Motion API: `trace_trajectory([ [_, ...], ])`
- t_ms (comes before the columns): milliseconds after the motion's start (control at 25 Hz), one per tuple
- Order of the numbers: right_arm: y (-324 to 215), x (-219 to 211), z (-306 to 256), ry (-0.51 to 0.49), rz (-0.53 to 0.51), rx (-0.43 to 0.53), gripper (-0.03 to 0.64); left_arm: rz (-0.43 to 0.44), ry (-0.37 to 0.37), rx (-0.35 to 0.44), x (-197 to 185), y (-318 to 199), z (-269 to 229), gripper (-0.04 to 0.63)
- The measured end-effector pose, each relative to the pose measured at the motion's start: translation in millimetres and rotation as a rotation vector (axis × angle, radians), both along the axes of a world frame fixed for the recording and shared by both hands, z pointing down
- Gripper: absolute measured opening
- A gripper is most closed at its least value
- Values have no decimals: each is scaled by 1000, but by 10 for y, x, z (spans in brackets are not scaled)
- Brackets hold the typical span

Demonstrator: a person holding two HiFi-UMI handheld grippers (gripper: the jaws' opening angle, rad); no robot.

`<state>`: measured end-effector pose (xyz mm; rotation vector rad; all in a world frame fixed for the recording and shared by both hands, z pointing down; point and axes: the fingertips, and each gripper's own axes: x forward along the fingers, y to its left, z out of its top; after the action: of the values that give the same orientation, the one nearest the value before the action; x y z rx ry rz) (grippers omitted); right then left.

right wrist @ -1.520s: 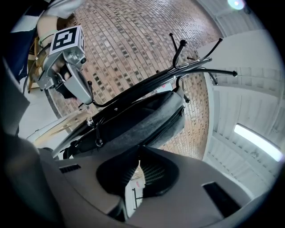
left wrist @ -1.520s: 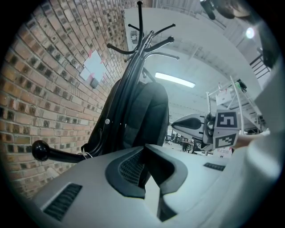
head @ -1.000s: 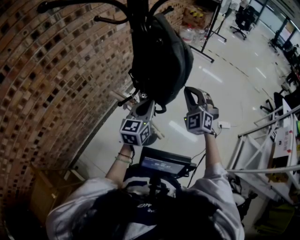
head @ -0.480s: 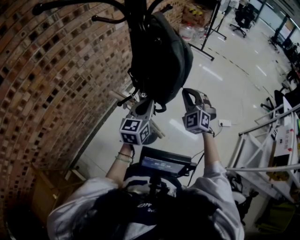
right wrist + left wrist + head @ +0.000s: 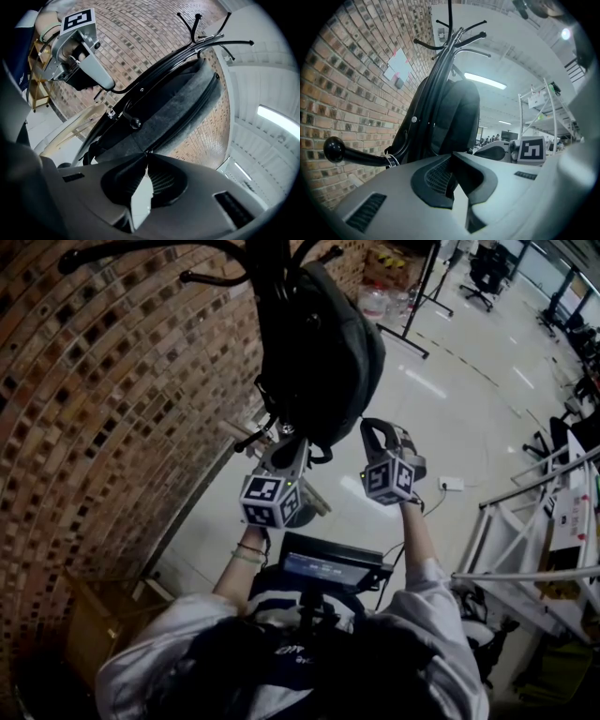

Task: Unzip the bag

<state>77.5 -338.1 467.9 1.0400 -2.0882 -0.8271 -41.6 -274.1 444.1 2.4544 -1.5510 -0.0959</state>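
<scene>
A dark grey backpack (image 5: 323, 352) hangs on a black coat stand (image 5: 272, 268) by the brick wall. My left gripper (image 5: 281, 442) is under the bag's lower left edge. In the left gripper view its jaws (image 5: 451, 157) are together against the bag's bottom (image 5: 454, 117), shut on the fabric there. My right gripper (image 5: 375, 427) is at the bag's lower right side. In the right gripper view its tips (image 5: 146, 153) sit at the low end of the zipper line (image 5: 187, 117). Those jaws are opening slightly, tips still close with a small pale pull between them.
The brick wall (image 5: 112, 381) runs along the left. A wooden crate (image 5: 94, 624) stands low at the left. A white metal rack (image 5: 525, 549) is at the right, and office chairs (image 5: 487, 277) stand far across the shiny floor. The stand's hook knob (image 5: 135, 123) juts out near the bag.
My right gripper has shifted a little left and up, closer to the bag. The left gripper and the bag have stayed where they were.
</scene>
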Motion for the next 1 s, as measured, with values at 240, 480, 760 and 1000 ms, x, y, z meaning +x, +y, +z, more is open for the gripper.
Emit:
trace_trajectory([
  [240, -11, -12, 79, -70, 13, -38, 29, 10, -1, -5, 42, 11, -11, 9],
  [480, -1, 53, 94, -347, 63, -168, 37, 14, -10, -13, 55, 9, 18, 9],
  [760, 194, 208, 3, -683, 115, -265, 37, 12, -15, -24, 59, 3, 102, 9],
  [1000, 461, 184, -110, -878, 167, -347, 35, 37, -17, -30, 169, 5, 130, 9],
])
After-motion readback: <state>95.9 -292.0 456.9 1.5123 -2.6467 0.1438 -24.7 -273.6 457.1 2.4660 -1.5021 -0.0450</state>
